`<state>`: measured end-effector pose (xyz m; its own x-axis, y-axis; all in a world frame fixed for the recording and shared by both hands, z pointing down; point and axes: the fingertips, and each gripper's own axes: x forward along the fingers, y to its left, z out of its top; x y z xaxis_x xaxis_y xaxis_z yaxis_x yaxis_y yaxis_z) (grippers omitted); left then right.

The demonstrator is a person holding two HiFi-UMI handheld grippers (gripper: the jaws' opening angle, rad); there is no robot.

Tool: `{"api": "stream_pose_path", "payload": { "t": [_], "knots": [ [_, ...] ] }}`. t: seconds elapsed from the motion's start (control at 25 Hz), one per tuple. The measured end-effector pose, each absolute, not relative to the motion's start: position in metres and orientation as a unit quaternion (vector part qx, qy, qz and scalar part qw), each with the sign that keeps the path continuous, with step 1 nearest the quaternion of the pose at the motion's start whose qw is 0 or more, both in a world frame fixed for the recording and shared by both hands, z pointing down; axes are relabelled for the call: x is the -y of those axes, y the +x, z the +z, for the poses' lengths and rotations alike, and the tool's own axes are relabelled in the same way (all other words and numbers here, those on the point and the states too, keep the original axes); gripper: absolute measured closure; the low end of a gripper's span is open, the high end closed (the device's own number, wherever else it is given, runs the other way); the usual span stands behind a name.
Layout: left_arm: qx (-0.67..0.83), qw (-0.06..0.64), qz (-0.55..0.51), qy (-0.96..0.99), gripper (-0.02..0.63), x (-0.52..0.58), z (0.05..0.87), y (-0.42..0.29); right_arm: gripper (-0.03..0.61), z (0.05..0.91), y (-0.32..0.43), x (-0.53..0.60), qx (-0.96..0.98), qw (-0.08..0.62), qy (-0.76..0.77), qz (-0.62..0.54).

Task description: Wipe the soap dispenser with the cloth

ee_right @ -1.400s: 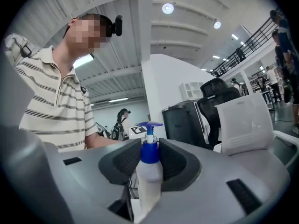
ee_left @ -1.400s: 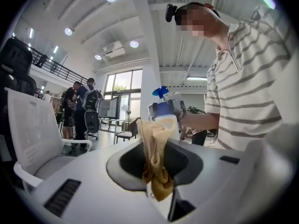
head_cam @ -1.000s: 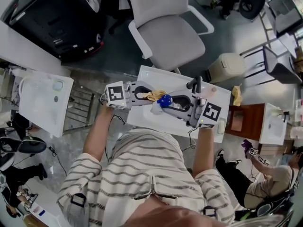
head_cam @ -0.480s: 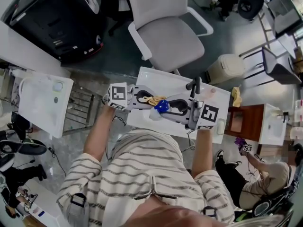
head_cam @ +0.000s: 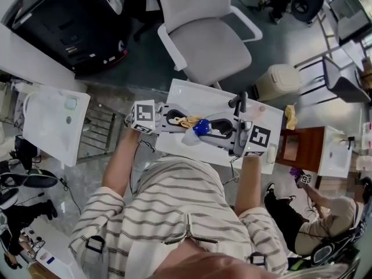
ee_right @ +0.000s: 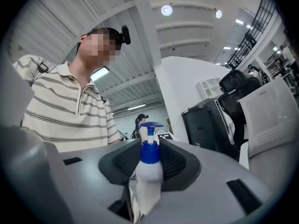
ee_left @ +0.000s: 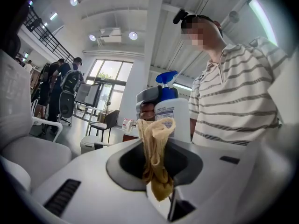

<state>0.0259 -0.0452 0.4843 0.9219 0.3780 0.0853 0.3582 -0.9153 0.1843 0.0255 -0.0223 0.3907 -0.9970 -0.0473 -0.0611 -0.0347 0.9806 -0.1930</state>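
My right gripper (head_cam: 208, 131) is shut on the soap dispenser (head_cam: 196, 131), a white bottle with a blue pump head, held upright above the white table (head_cam: 192, 97). In the right gripper view the soap dispenser (ee_right: 147, 174) stands pinched between the grey jaws of the right gripper (ee_right: 148, 190). My left gripper (head_cam: 185, 122) is shut on a tan cloth (head_cam: 189, 121), whose end lies against the bottle's left side. In the left gripper view the cloth (ee_left: 156, 160) hangs bunched from the left gripper (ee_left: 158, 181), with the dispenser (ee_left: 170, 113) just behind it.
A grey office chair (head_cam: 200, 36) stands beyond the table. A beige bin (head_cam: 278, 81) sits at the right, near a wooden stand (head_cam: 296, 147). A black faucet (head_cam: 239, 102) rises at the table's far edge. Another white table (head_cam: 52, 124) lies to the left.
The dispenser and the cloth end have shifted slightly left and up in the head view; the cloth has slid a little against the bottle. Both hands stay nearly in place.
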Motion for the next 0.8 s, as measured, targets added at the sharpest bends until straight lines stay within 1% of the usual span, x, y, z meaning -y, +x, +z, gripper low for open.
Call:
{"api": "stream_pose_path", "payload": {
  "t": [0.2,0.8],
  "knots": [
    [-0.177,0.086,0.059,0.979,0.531,0.048,0.486,0.024,0.456,0.394,0.026,0.026,-0.994,0.032,-0.026,-0.098],
    [-0.091,0.086,0.055,0.991,0.531,0.070,0.491,0.018,0.457,0.408,0.042,0.053,-0.987,0.021,-0.110,-0.115]
  ]
}}
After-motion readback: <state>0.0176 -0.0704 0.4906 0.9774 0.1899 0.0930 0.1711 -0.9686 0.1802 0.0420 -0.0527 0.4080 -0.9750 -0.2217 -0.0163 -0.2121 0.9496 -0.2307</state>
